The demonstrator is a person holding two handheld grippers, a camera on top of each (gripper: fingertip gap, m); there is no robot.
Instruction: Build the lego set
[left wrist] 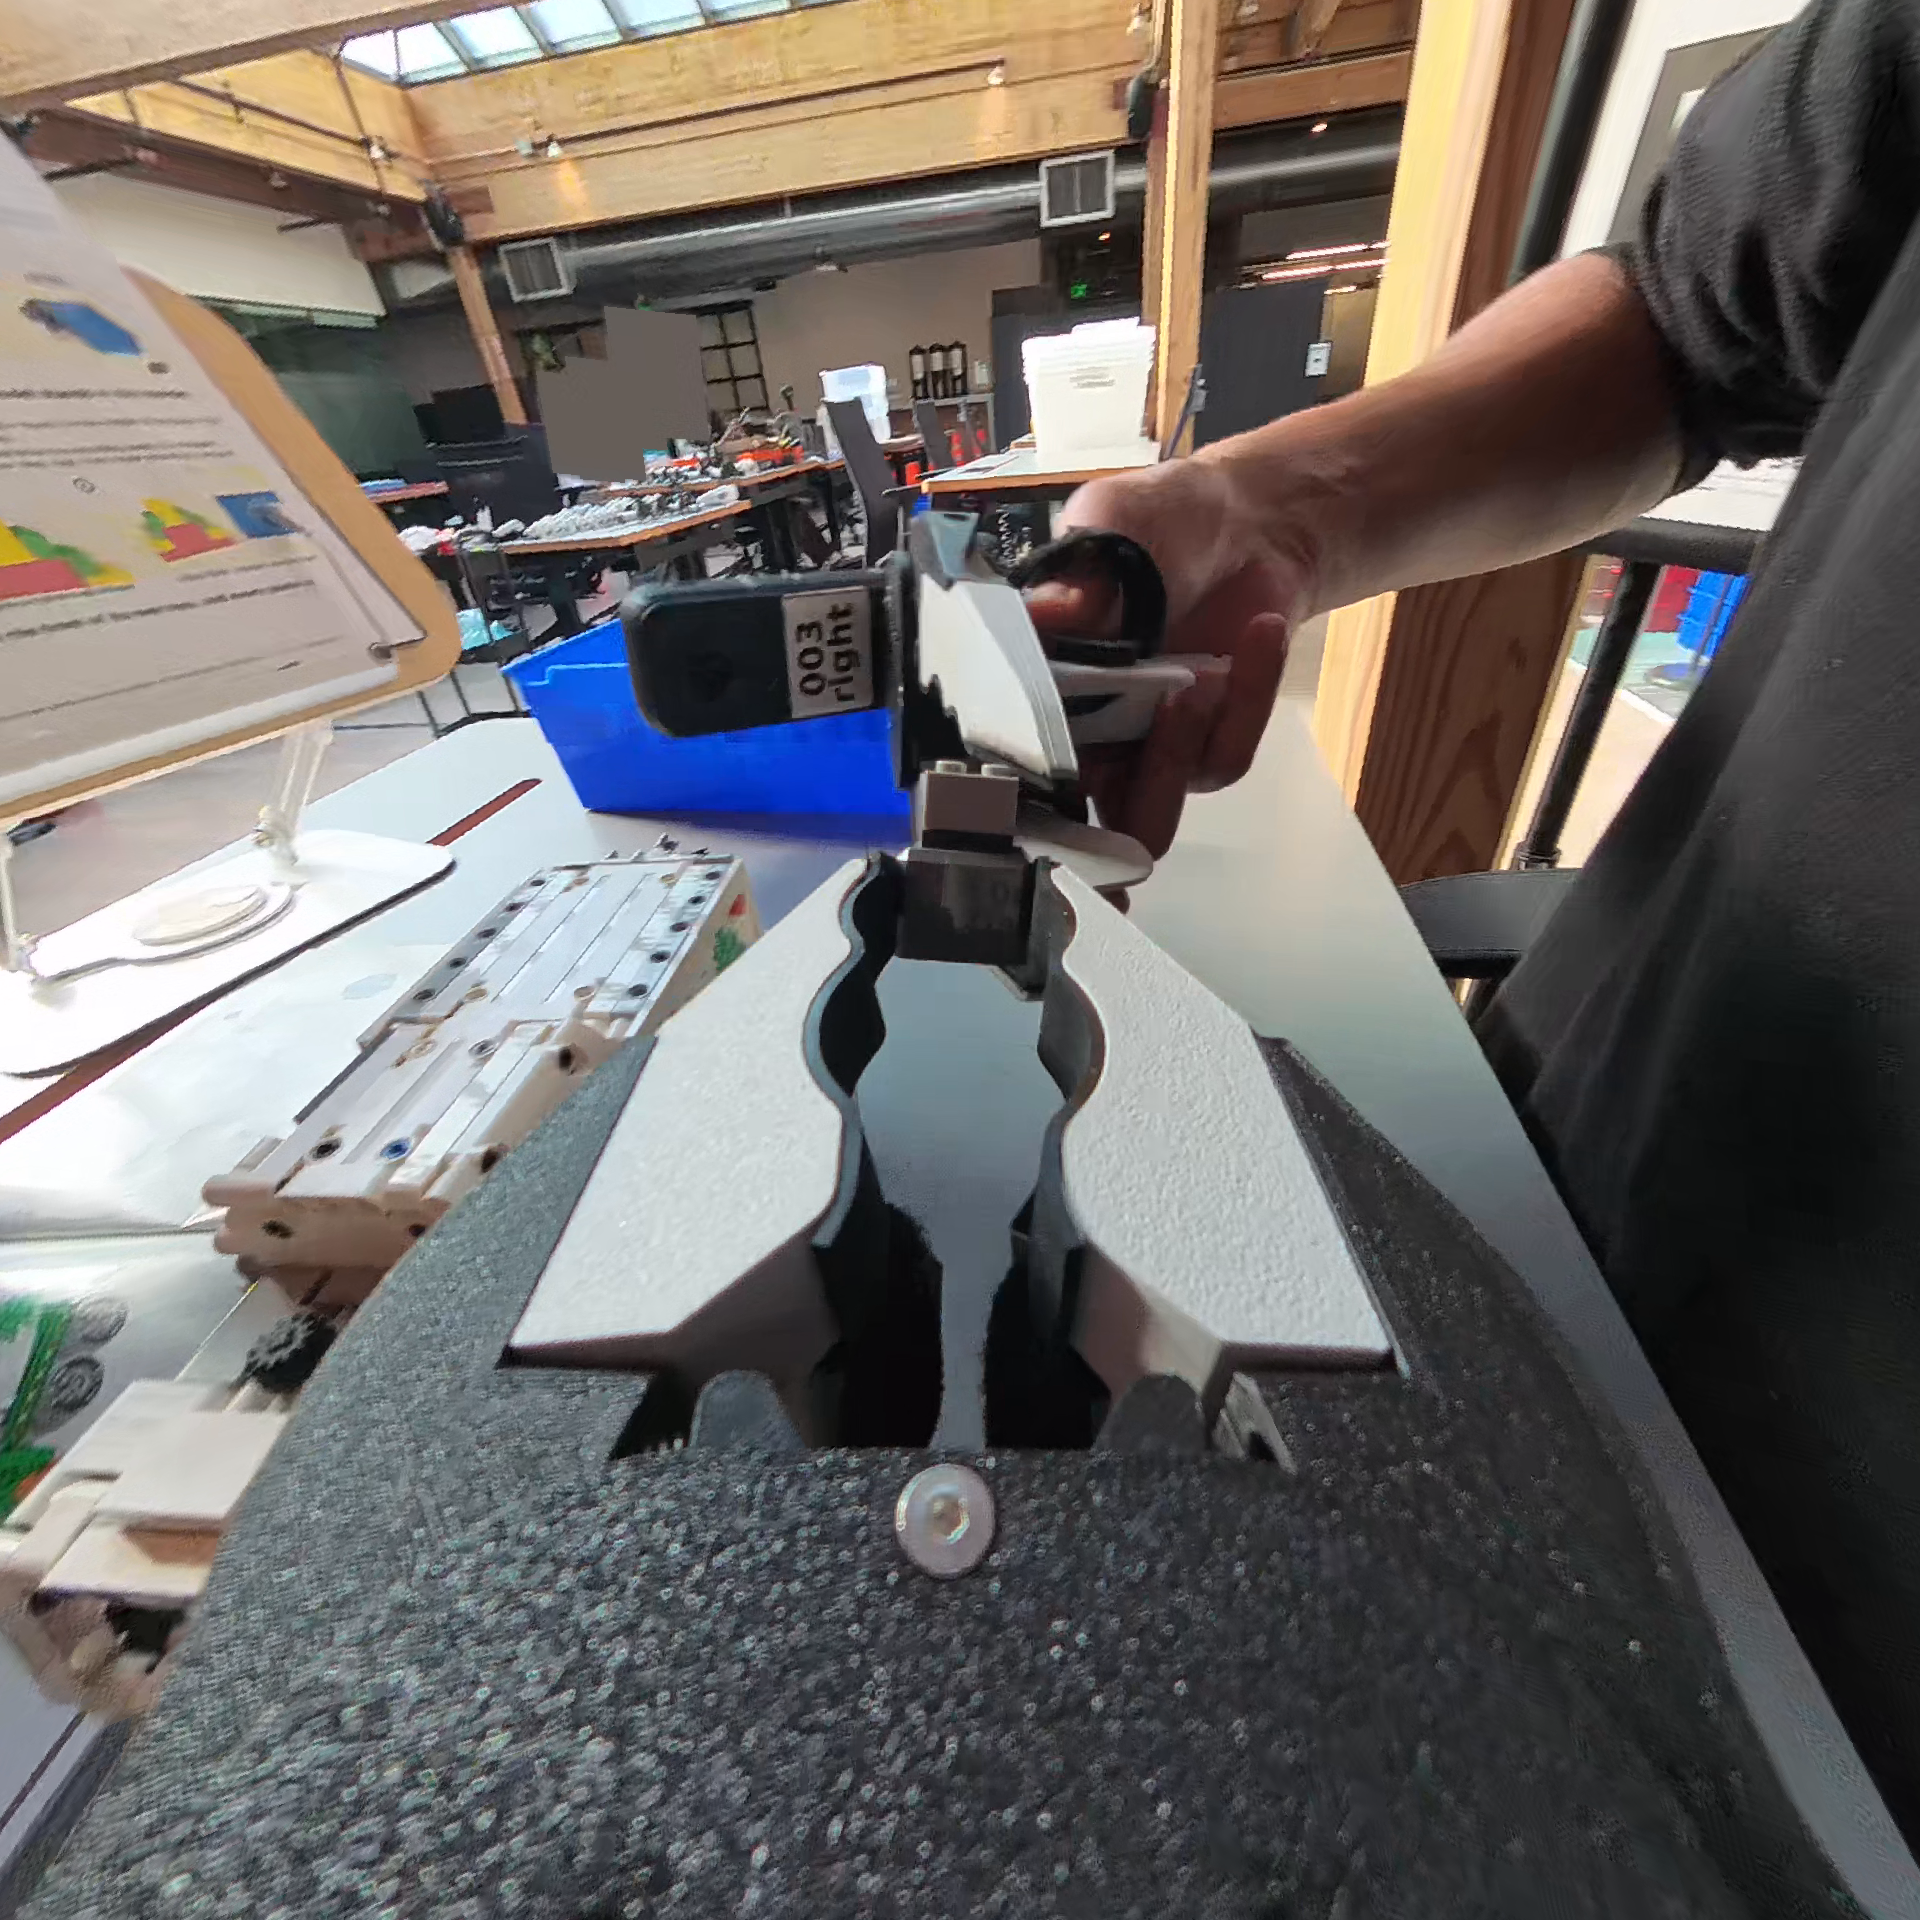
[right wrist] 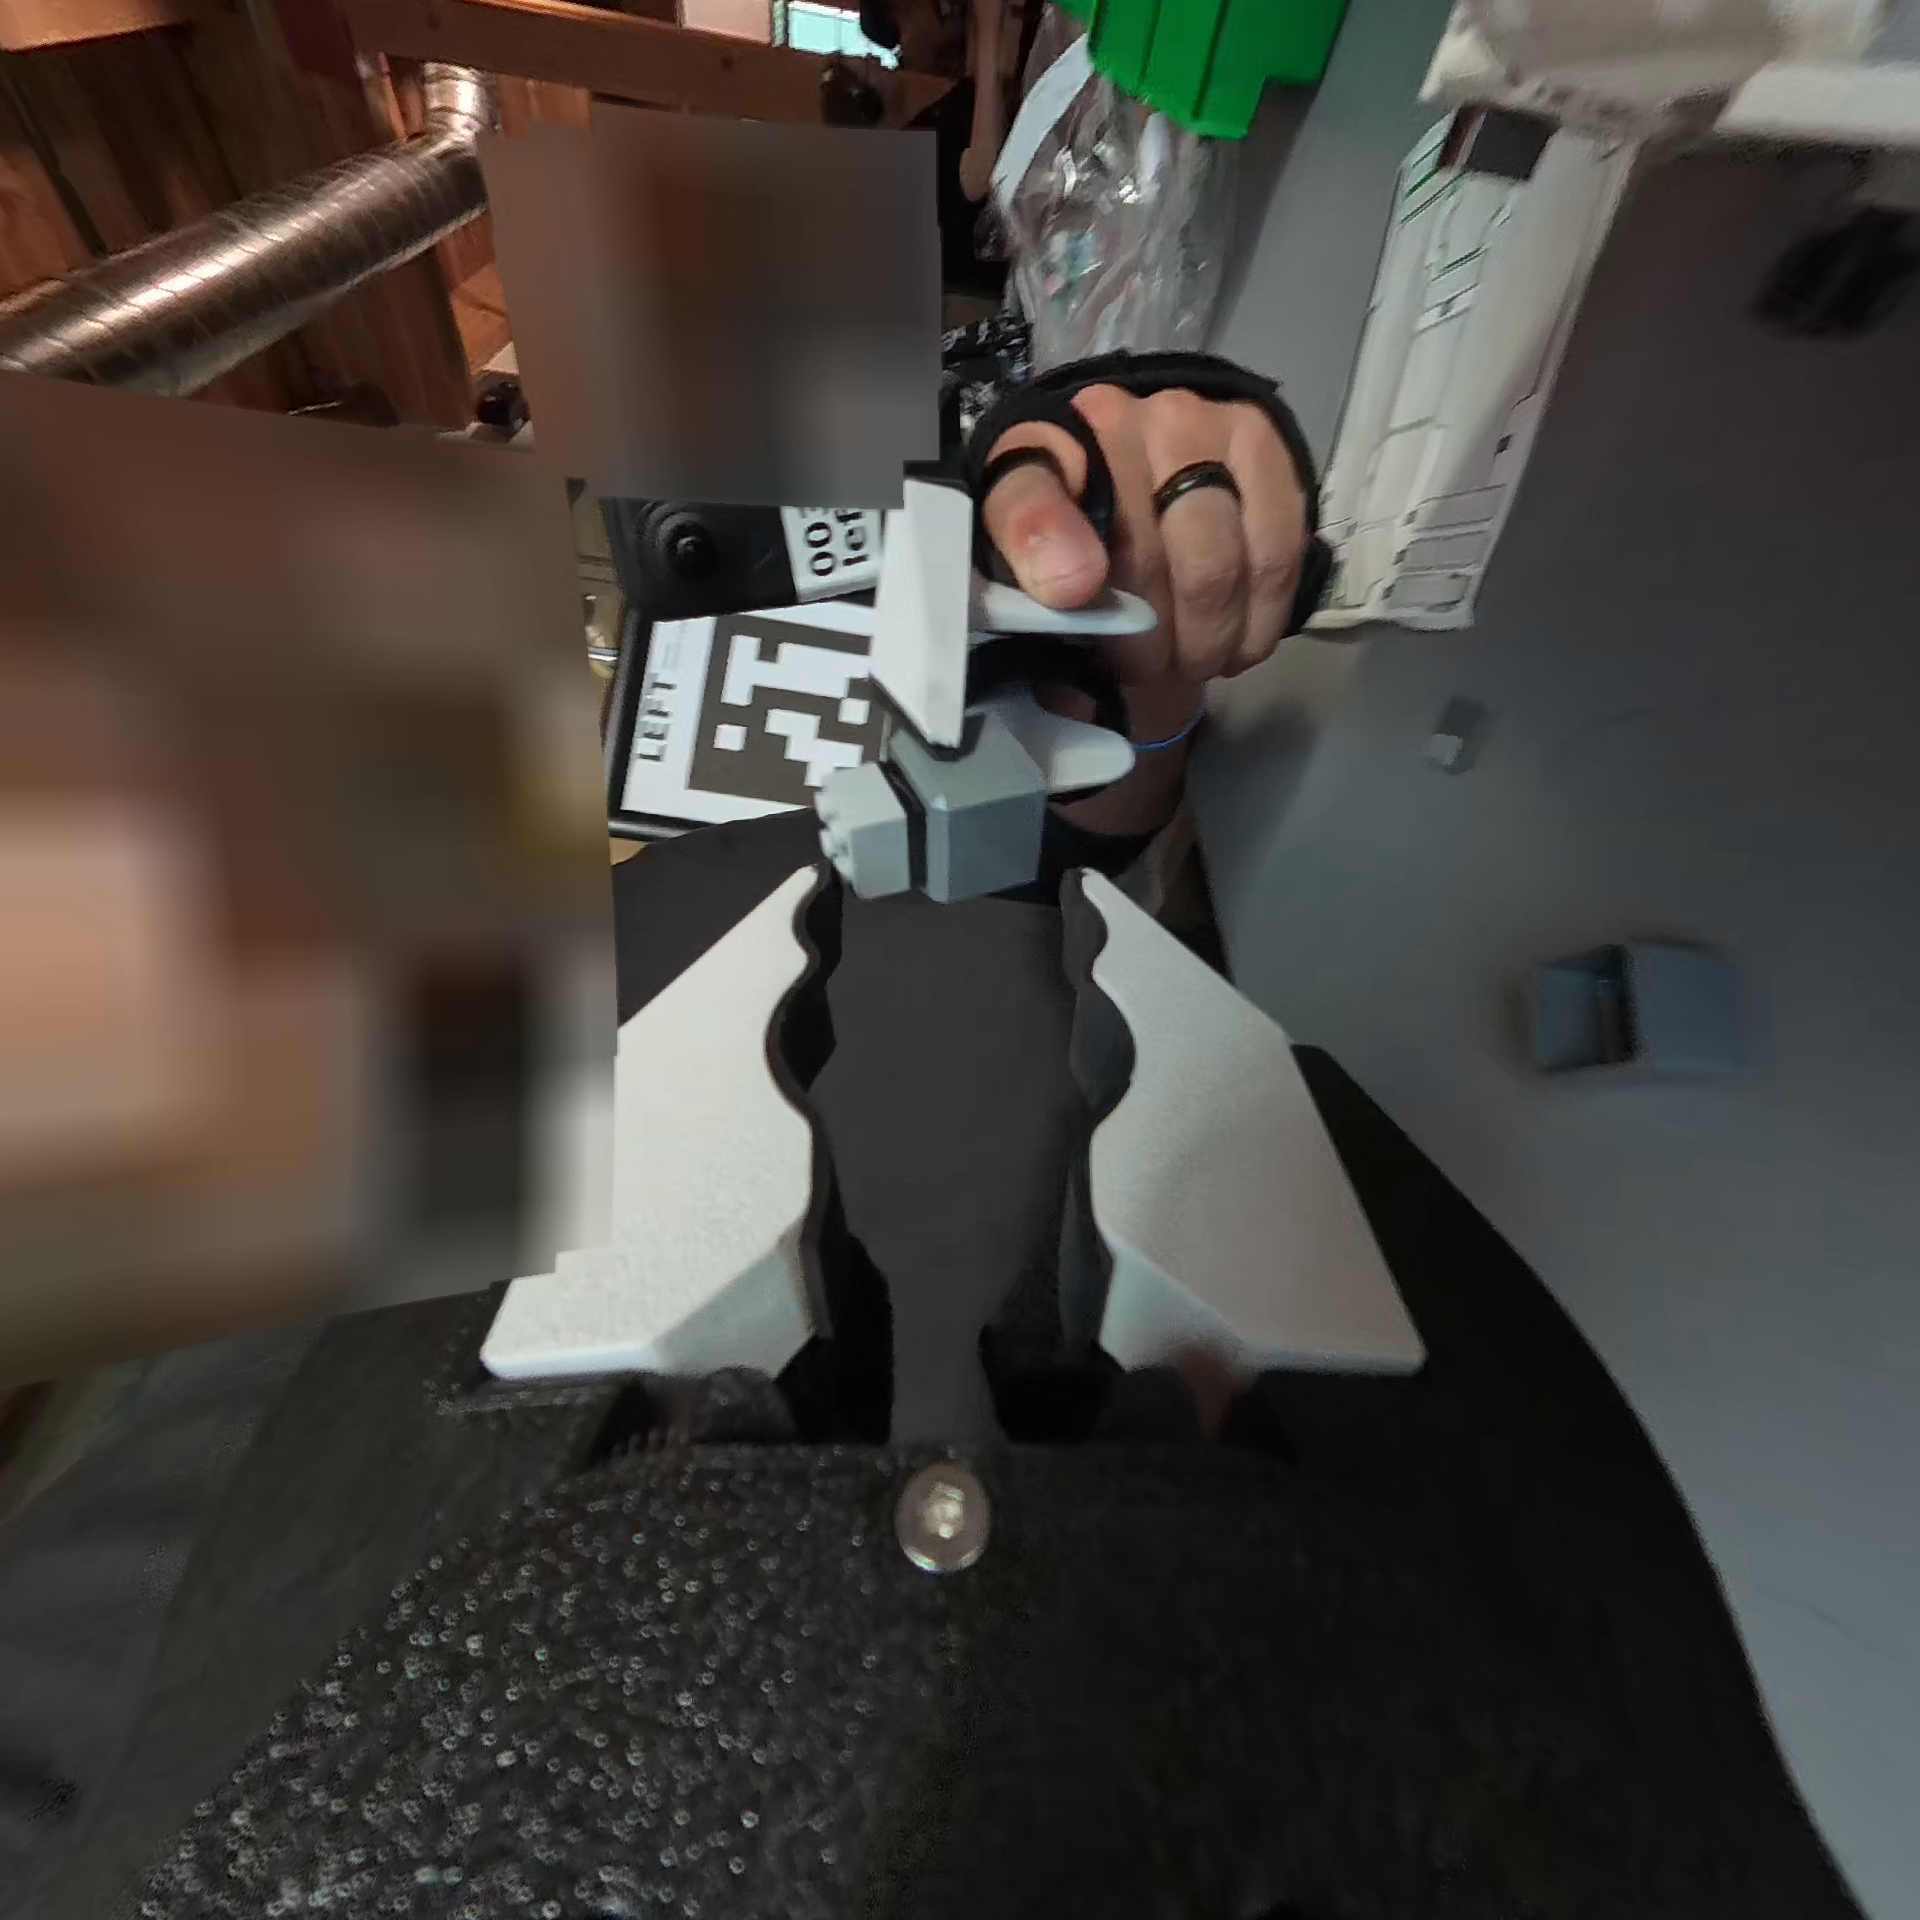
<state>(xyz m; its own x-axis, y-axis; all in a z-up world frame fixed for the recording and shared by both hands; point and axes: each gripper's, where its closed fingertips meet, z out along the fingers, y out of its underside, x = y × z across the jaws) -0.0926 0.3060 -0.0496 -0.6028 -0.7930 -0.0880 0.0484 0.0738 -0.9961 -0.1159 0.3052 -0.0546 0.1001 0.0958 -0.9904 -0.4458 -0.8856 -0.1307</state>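
Observation:
My left gripper (left wrist: 966, 894) is shut on a dark grey brick (left wrist: 961, 920) held up in the air. A light grey brick (left wrist: 966, 805) sits on top of it, studs upward. In the right wrist view the same pair lies sideways: the light grey brick (right wrist: 862, 831) on the left, the grey block (right wrist: 987, 842) on the right, pinched by the left gripper (right wrist: 997, 758). My right gripper (right wrist: 945, 883) is open, its jaws either side of the pair at the tips. In the left wrist view the right gripper (left wrist: 1039, 810) has one finger over the studs.
A blue bin (left wrist: 727, 769) stands behind the bricks on the white table (left wrist: 1299, 935). An instruction sheet on a clipboard stand (left wrist: 156, 520) is at the left, a white railed mechanism (left wrist: 499, 997) below it. A green bin (right wrist: 1195, 62), small grey bricks (right wrist: 1455, 732) and a grey box (right wrist: 1621, 1008) are on the table. Both grippers' tips are close together, under 4 cm apart.

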